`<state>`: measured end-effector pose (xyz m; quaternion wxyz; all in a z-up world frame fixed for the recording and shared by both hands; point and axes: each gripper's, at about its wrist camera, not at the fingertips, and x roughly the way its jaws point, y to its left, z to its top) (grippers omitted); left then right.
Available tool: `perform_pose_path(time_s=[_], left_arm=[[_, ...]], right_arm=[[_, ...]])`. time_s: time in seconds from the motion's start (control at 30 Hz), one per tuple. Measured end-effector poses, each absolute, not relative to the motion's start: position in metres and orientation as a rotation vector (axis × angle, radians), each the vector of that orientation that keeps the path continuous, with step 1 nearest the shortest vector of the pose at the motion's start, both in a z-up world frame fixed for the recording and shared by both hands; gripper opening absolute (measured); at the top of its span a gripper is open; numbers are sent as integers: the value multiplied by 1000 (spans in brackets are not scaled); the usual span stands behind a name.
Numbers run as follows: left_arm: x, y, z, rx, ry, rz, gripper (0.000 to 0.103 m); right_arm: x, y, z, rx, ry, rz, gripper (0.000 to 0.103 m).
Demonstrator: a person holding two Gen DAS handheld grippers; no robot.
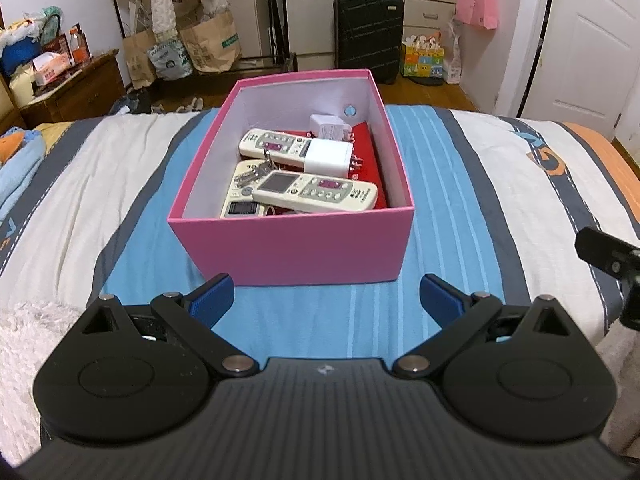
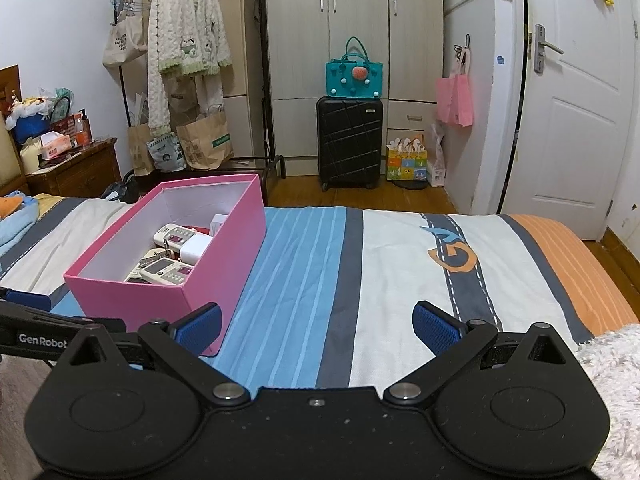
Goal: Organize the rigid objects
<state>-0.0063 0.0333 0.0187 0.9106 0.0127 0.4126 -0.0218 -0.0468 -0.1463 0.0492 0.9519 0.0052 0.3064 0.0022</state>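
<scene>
Resting mid-bed, the pink box holds remotes and chargers; both the left gripper and right gripper gape empty. Stiff card, likely light: grasp a side wall.

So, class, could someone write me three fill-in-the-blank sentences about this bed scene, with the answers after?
1. The remote controls and white plug adapters lie inside the open ____ cardboard box.
2. The box stands on the bedspread's ____ striped band.
3. Both the left gripper and the right gripper have their blue-padded fingers spread ____ and hold nothing.

Answers: pink; blue; open
</scene>
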Motion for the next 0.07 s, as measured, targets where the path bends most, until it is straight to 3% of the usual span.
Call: perform_pose_path(time_s=[0.07], left_arm=[[-7, 33, 19, 33, 857, -41, 101]], right_arm=[[-46, -147, 49, 13, 625, 2, 103]])
